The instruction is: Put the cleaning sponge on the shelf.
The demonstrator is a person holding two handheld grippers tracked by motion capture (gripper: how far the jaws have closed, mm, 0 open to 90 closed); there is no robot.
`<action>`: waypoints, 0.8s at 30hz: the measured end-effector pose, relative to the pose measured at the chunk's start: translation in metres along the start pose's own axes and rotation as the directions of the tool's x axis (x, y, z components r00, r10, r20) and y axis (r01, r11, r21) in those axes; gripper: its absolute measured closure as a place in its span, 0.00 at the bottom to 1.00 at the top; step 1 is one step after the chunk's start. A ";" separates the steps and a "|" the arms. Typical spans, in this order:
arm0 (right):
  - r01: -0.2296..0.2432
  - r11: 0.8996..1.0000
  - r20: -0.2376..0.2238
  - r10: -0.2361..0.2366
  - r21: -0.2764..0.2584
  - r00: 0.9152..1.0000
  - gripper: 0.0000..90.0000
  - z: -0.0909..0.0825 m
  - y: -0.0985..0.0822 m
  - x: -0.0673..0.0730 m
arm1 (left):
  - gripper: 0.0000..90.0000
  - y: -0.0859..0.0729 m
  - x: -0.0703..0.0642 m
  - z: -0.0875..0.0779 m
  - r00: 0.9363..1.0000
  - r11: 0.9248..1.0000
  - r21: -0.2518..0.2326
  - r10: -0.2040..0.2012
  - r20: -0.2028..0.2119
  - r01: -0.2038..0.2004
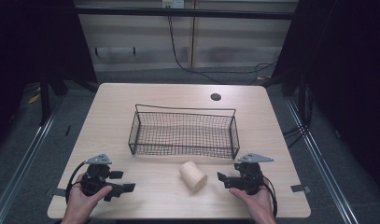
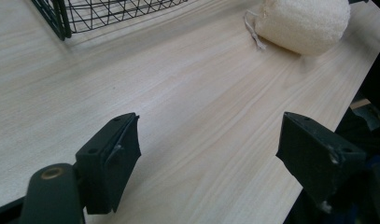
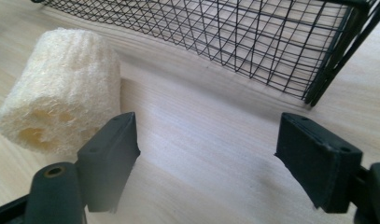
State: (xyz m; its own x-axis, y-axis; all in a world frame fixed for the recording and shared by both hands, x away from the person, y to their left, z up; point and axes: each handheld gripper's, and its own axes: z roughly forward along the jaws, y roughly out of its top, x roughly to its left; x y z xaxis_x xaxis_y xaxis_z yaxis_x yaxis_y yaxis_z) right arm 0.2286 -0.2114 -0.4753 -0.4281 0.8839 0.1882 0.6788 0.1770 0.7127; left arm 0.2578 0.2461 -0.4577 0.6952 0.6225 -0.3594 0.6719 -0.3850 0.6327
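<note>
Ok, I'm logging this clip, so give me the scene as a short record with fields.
table: light wood
basket: black wire, mid-table, nothing in it
loofah: pale roll lying on the table in front of the basket, untouched
left claw: open, low over the table, left of the loofah
right claw: open, just right of the loofah, pointed toward it

A cream-coloured loofah [image 1: 193, 176], a short stubby cylinder of coarse fibrous weave, lies on its side on the counter [image 1: 145, 191] near the front edge, slightly right of centre. One cut end shows hollow chambers; a loose bit of string hangs from the other end. It lies just in front of the black wire basket [image 1: 183, 131], apart from it.
</note>
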 end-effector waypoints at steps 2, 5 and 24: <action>0.003 1.000 0.000 -0.003 0.006 1.000 0.25 0.000 0.000 0.000 | 0.23 0.000 0.000 -0.001 1.000 1.000 0.001 -0.006 -0.003 0.006; -0.016 1.000 -0.035 0.016 0.011 0.999 0.27 -0.004 0.002 -0.002 | 0.32 -0.001 0.000 -0.001 1.000 1.000 -0.002 -0.014 -0.013 0.014; -0.026 1.000 -0.070 0.027 0.005 0.997 0.45 -0.017 0.015 -0.002 | 0.27 -0.001 0.003 -0.001 1.000 0.999 0.034 -0.001 -0.007 0.001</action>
State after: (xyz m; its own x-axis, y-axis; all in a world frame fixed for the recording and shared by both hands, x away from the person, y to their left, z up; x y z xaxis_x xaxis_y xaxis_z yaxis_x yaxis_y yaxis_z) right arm 0.2296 -0.2176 -0.4539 -0.4506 0.8558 0.2542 0.6928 0.1556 0.7042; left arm 0.2590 0.2493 -0.4582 0.6927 0.6277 -0.3552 0.6811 -0.4073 0.6085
